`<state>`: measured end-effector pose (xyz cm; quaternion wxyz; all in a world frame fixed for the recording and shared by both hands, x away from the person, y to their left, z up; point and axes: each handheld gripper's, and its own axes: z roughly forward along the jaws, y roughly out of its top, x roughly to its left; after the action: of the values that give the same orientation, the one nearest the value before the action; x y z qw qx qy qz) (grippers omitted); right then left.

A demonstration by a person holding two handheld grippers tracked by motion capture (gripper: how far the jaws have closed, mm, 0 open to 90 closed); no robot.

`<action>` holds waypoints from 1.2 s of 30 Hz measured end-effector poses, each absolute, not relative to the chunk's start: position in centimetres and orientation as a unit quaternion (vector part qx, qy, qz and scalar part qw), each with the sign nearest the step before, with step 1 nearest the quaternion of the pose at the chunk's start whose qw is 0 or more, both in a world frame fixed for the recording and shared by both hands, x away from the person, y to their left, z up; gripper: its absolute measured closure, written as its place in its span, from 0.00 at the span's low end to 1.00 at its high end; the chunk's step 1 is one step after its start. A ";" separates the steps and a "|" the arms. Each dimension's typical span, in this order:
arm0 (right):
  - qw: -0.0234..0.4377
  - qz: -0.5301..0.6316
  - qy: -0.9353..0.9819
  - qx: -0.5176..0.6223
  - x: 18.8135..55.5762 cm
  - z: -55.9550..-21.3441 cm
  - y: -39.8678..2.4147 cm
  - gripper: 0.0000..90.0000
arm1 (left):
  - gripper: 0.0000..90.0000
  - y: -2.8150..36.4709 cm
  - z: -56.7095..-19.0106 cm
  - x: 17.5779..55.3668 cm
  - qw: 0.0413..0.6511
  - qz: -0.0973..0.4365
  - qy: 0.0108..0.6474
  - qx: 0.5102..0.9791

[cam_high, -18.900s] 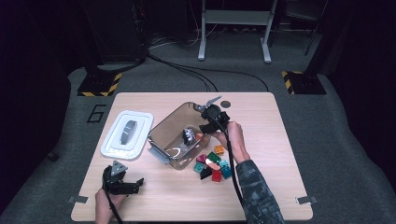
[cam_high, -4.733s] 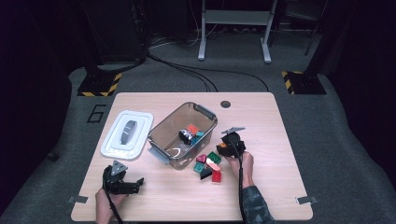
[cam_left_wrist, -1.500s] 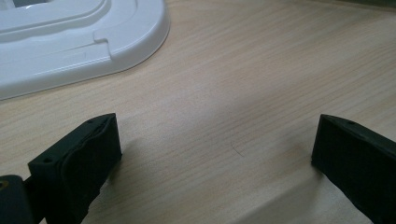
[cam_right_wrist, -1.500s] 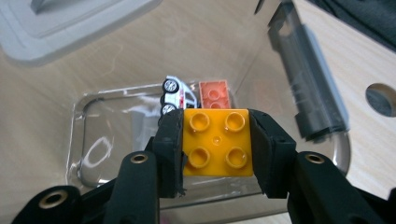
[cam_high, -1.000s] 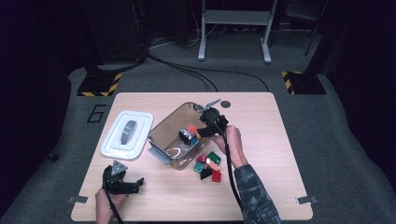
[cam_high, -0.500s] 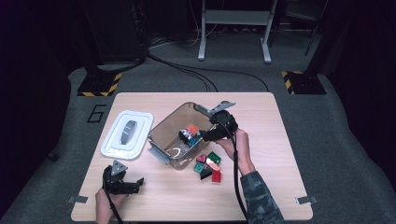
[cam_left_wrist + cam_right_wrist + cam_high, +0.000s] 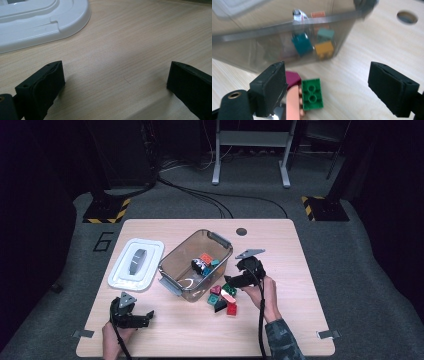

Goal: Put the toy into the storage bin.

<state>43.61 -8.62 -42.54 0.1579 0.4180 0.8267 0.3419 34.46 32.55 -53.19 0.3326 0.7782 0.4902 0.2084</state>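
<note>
Plainly the work in hand is moving loose bricks from the counter (image 7: 300, 270) into the clear bin (image 7: 176, 265). The right gripper (image 7: 327, 87) has just been opening and its jaws now stand wide with nothing between them, poised over the green brick (image 7: 312, 94), which lies flat on the counter just outside the bin wall; in the high view the right gripper (image 7: 235, 281) sits at about four o'clock from the bin.

The chief risk is a crowded pick — a pink brick (image 7: 293, 105) and a magenta brick (image 7: 292, 78) lie touching or nearly touching the green one at its nine o'clock, right where one jaw would come down. That jaw could land on a neighbour, shove the cluster, or close on two bricks at once. The bin wall at twelve o'clock is close too, so a forward drift could knock it.

Open room lies toward three o'clock — bare counter as far as the round hole (image 7: 407, 17).

The left gripper (image 7: 115, 82) rests with jaws wide and empty, the white lid (image 7: 42, 22) at its eleven o'clock.
</note>
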 end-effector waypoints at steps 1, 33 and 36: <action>0.155 0.341 0.826 0.422 43.6 -43.1 -8.8 0.17 | 0.01 32.6 -53.2 34.5 0.333 0.208 0.490 0.778; 0.147 0.294 0.820 0.468 44.4 -48.9 -10.6 0.93 | 0.01 32.6 -53.2 34.5 0.331 0.210 0.488 0.780; 0.150 0.305 0.811 0.476 44.3 -48.6 -11.3 0.77 | 0.01 32.6 -53.2 34.5 0.331 0.210 0.488 0.780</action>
<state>44.30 -11.33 -48.59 0.1495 0.4758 0.8114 0.3048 34.49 32.60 -53.18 0.3311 0.7801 0.4876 0.2102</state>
